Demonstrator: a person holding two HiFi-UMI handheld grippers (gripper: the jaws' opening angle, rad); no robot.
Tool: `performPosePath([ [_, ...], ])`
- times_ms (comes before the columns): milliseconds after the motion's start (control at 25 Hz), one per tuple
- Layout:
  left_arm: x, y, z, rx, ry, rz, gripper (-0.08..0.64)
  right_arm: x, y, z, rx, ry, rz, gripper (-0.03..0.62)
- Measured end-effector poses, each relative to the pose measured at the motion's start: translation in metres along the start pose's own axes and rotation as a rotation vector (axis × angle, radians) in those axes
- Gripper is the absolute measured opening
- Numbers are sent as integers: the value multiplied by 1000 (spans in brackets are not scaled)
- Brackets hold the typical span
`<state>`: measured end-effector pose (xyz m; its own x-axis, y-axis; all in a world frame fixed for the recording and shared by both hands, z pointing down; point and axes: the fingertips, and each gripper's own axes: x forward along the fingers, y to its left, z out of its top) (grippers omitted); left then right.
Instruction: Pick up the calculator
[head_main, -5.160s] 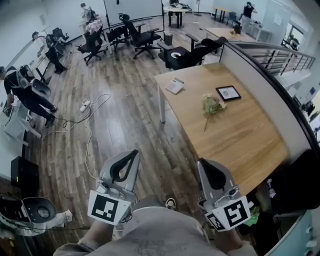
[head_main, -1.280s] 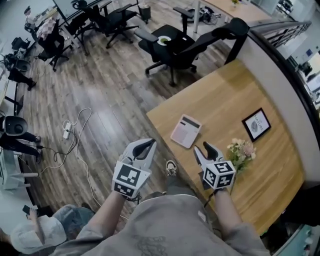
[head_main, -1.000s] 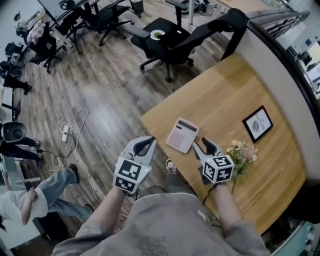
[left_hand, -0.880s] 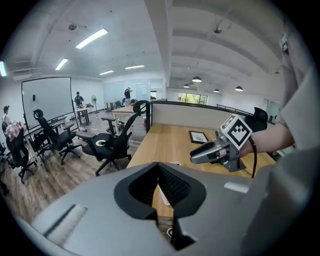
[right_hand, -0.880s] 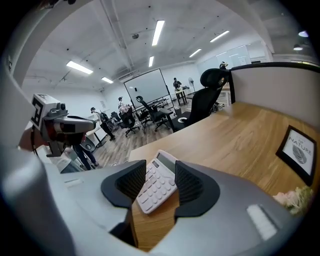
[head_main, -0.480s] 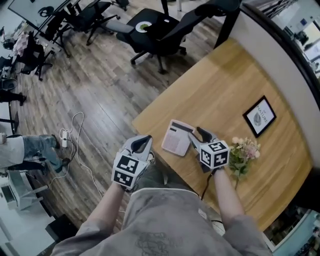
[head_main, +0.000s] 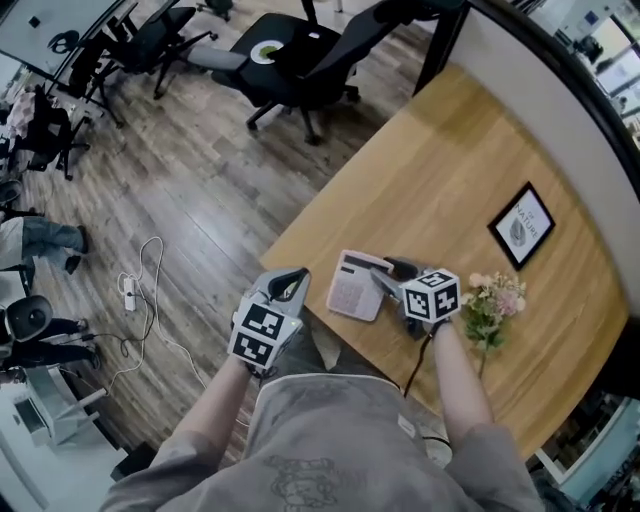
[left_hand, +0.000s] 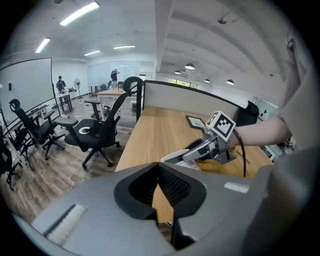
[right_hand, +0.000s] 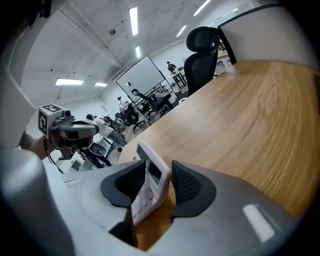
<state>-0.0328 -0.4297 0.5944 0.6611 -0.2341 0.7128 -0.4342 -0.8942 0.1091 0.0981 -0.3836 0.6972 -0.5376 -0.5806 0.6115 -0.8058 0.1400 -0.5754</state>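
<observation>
The calculator (head_main: 352, 288) is pale pink-white with a dark display and lies near the front corner of the wooden table (head_main: 450, 170). My right gripper (head_main: 385, 272) reaches in from the calculator's right. Its jaws are opening and straddle that edge. In the right gripper view the calculator (right_hand: 150, 186) stands edge-on between the pads of the right gripper (right_hand: 159, 167), with a sliver of wood showing beside the right pad. My left gripper (head_main: 293, 275) hangs over the floor just left of the table corner, fingertips together and nothing held. In the left gripper view the left gripper (left_hand: 159, 165) faces the calculator (left_hand: 175, 156).
A bunch of flowers (head_main: 492, 305) lies right of my right hand and a framed picture (head_main: 522, 225) sits further back. A black office chair (head_main: 290, 55) stands beyond the table. A power strip and cable (head_main: 128, 290) trail on the floor at left. A partition borders the table's far side.
Both grippers came down and forward toward the table corner. The right gripper slid up to the calculator's right edge until its jaws straddled it. The left stayed off the table.
</observation>
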Motion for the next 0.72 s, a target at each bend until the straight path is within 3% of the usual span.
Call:
performPosePath([
  [440,24,16,11,87,38,-144,2,8,8,-4,98,27,43,135],
  [720,27,25,26,160,46,-245,2,-7,24,6,279,-116,21,58],
])
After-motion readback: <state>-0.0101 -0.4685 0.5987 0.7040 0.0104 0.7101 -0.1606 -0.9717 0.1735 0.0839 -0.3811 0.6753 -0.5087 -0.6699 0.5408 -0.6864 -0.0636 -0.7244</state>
